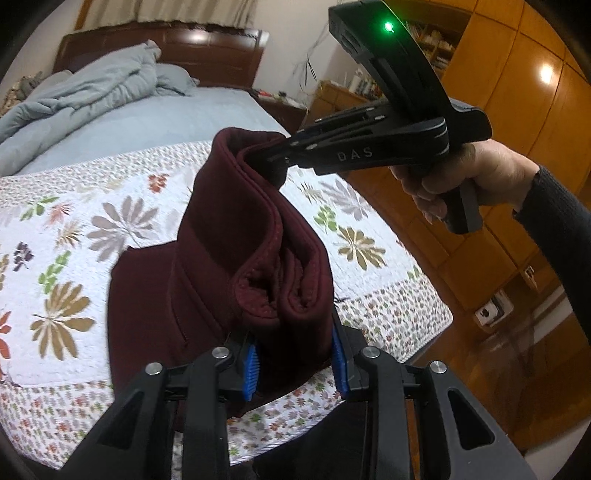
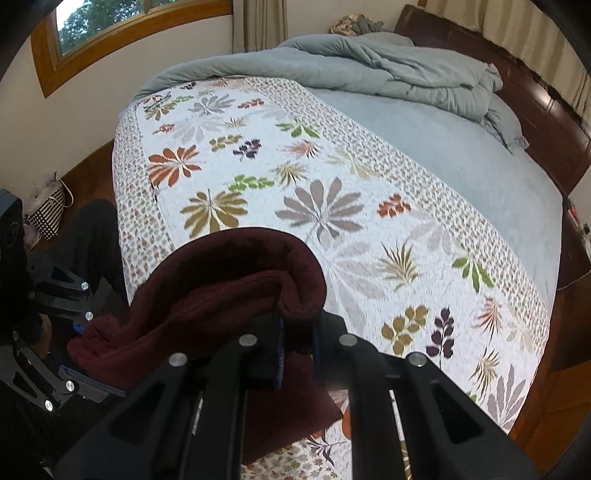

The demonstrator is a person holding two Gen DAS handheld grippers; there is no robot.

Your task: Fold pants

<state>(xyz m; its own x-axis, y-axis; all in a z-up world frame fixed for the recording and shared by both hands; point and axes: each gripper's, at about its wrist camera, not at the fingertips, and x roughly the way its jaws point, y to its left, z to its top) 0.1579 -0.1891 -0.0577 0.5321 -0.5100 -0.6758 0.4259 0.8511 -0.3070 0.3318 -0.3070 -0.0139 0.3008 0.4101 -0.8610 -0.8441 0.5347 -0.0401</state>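
maroon pants (image 1: 221,266) bunched and lifted over a floral bedspread (image 1: 74,229), lower part draped down onto the spread near the bed's foot edge. thick folded edge caught between the blue pads (image 1: 251,365) of the left gripper (image 1: 295,363) — clamped on the pants, several layers of fleecy cloth rolled up between the fingers. other end of the same edge pinched by the right gripper (image 1: 275,162), seen in the left wrist view coming in from the right, tips buried in the cloth, jaws nearly together on a thin fold. right hand (image 1: 461,177) wrapped round its black handle, dark sleeve (image 1: 554,236) behind it, green light (image 1: 388,26) lit on the body above.

from the right wrist view: right gripper (image 2: 297,350) pointing steeply down, closed on the maroon pants (image 2: 229,288), cloth humped up in a rounded fold just ahead of the fingers and trailing off to the left toward the left gripper (image 2: 79,330), of which only black linkage and a sliver of blue show at the picture's left edge. more maroon cloth hanging below, between the fingers' arms.

beyond the pants — floral bedspread (image 2: 332,192) across the foot of the bed, pale blue sheet (image 2: 461,162) past it, rumpled grey-blue duvet (image 2: 388,70) heaped near the dark wooden headboard (image 2: 546,107). wooden wardrobe (image 1: 524,92) on the right side in the left wrist view, window (image 2: 96,22) at upper left of the right wrist view.
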